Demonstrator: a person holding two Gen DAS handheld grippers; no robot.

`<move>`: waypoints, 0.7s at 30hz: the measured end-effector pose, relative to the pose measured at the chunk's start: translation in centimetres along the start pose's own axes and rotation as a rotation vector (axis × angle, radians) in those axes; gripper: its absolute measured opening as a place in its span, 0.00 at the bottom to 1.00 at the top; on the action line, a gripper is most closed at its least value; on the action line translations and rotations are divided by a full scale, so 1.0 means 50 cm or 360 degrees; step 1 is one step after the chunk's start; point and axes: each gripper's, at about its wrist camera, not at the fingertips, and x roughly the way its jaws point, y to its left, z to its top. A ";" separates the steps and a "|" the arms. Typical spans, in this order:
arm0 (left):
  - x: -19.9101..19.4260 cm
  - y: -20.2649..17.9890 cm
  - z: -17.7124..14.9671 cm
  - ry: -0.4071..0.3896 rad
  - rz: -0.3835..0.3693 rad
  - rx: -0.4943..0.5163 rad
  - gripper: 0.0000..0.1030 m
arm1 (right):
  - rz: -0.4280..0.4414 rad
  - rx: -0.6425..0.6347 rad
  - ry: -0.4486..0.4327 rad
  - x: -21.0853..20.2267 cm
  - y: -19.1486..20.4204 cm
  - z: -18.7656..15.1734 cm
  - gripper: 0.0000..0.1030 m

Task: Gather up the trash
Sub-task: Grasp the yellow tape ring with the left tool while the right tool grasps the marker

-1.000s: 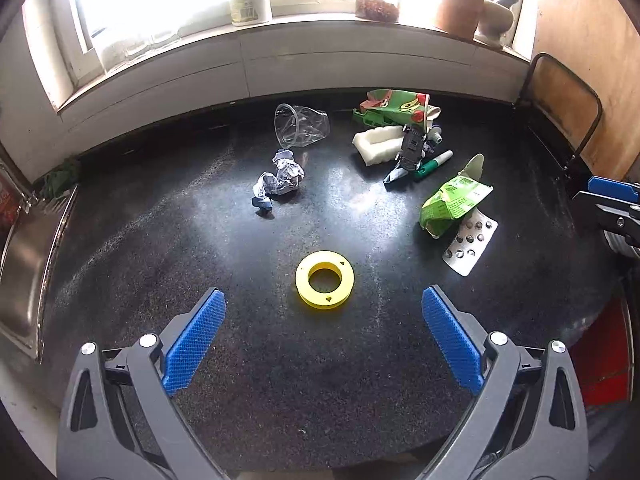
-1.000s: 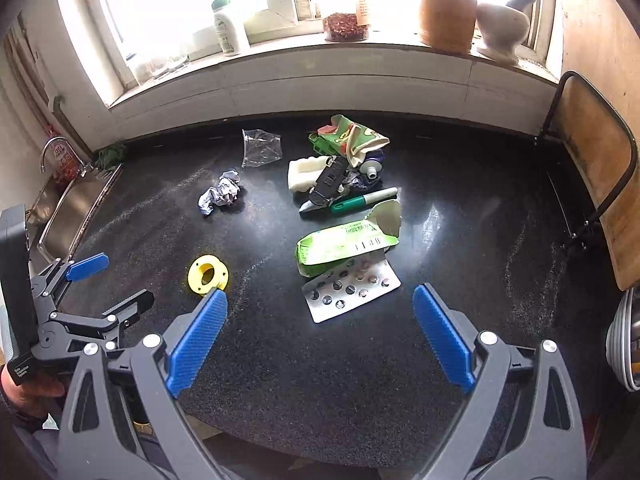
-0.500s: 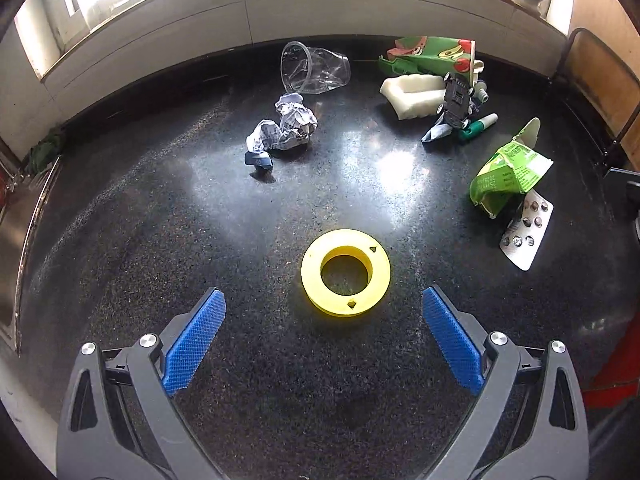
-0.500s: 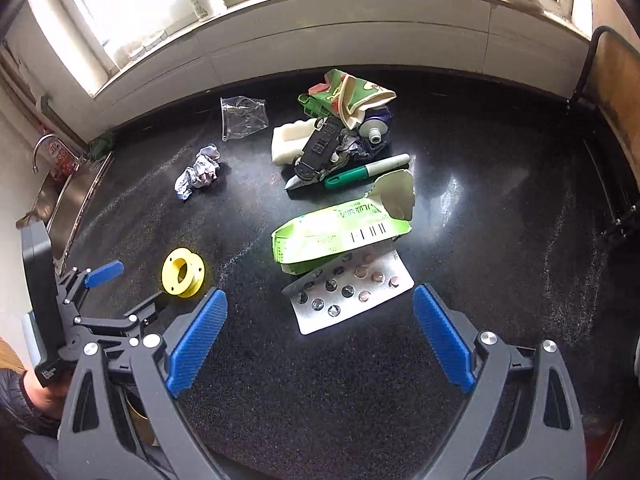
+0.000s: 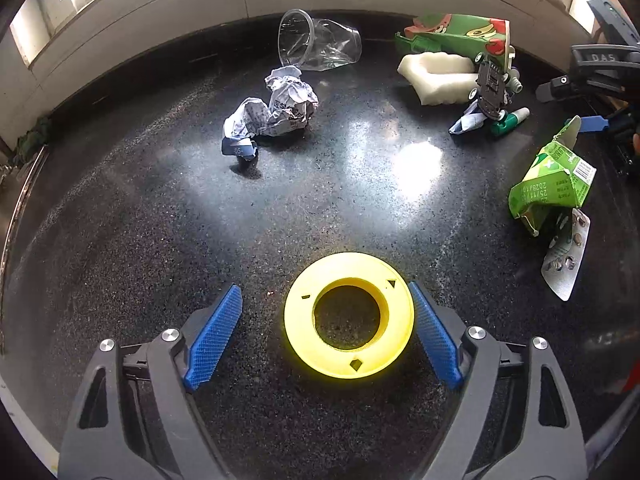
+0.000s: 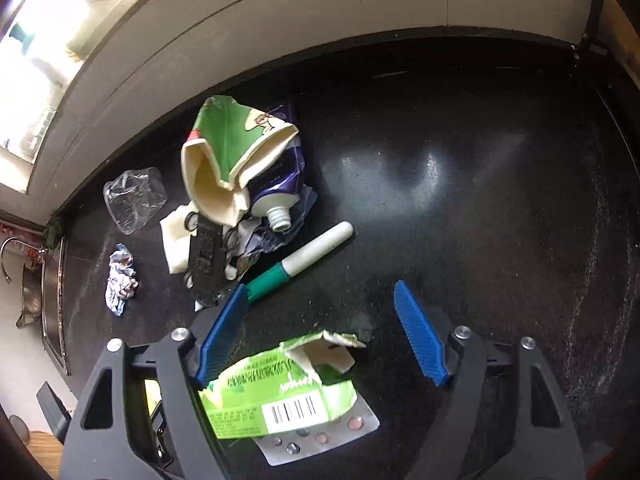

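My left gripper (image 5: 324, 336) is open around a yellow plastic ring (image 5: 349, 315) lying flat on the black counter; its right pad touches or nearly touches the ring's edge. My right gripper (image 6: 320, 336) is open low over a torn green carton (image 6: 280, 390) that lies on a pill blister pack (image 6: 320, 438). The carton (image 5: 552, 184) and blister (image 5: 566, 254) also show at the right of the left wrist view. Crumpled paper (image 5: 276, 110), a crushed clear cup (image 5: 316, 46) and a green marker (image 6: 300, 260) lie further back.
A pile at the back holds a green printed carton (image 6: 232, 144), white foam (image 5: 440, 76), a black toy car (image 5: 492, 88) and a purple tube (image 6: 276, 184). A steel sink (image 6: 52, 300) lies at the left edge. A white wall (image 5: 200, 8) under the window backs the counter.
Both grippers have moved forward and down. The left one now brackets the yellow ring. The right one has come over the green carton and blister pack. Both stayed open.
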 end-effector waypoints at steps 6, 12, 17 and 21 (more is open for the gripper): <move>0.004 -0.018 0.017 -0.0005 -0.0004 0.0014 0.73 | -0.0108 0.0005 0.0090 0.072 0.016 0.046 0.60; 0.004 -0.031 0.038 -0.0014 0.0002 0.0011 0.55 | -0.0286 -0.0119 0.0109 0.090 0.045 0.039 0.26; 0.007 -0.022 0.067 0.0039 -0.0047 -0.0058 0.12 | -0.0184 -0.0119 0.0077 0.084 0.040 0.026 0.13; -0.002 0.002 0.079 0.0067 -0.0063 -0.0132 0.00 | -0.0125 -0.0182 -0.0053 0.024 0.046 0.024 0.13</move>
